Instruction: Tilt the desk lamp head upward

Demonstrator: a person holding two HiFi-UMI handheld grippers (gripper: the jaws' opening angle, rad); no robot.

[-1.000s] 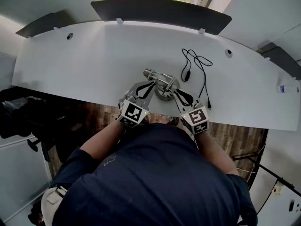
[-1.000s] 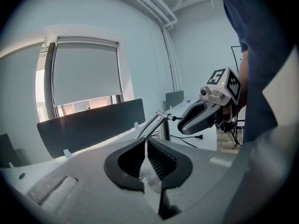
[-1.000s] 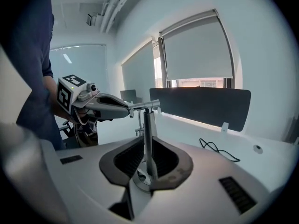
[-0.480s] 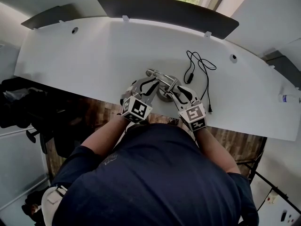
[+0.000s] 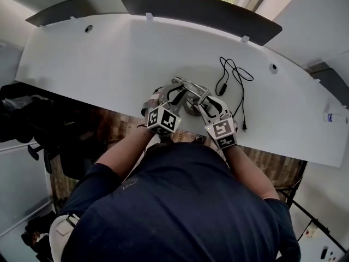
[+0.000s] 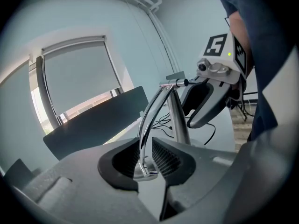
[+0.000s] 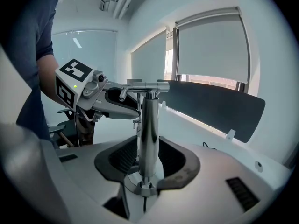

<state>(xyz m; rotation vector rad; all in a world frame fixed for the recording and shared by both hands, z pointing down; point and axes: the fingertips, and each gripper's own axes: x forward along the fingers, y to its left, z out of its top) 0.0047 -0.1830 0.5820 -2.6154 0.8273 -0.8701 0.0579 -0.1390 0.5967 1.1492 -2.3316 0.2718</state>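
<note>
- Left claw [image 6: 145,157] of mine is clamped on the lamp's thin curved bar [image 6: 148,120]. The ribbed pads [image 6: 164,158] pinch it near its lower tip.
- That bar rises from my left jaws in a bow and meets the top of the lamp post [image 7: 148,134] at a small cross joint [image 7: 145,84].
- My right claw [image 7: 142,155] has its jaws opening around the post, low down and just above the round base [image 7: 140,186]. The post stands between the pads with a gap on each side, so nothing is gripped there.
- The post stands upright. The base sits flat on the white desk [image 5: 109,59], close to the desk's near edge and right in front of me.
- Seen from my head, the two claws flank the post, left claw on its left and right claw on its right, and both reach in from the near side.
- In the right gripper view my left claw's marker cube [image 7: 71,82] shows to the left of the post, about level with its top.
- A black cable [image 5: 237,86] lies loose on the desk to the right of the post. One end trails toward the near edge.
- A dark curved panel [image 5: 191,10] stands along the desk's far edge, well behind the post.
- Window blinds [image 7: 210,45] hang beyond that panel, farther back from the post.
</note>
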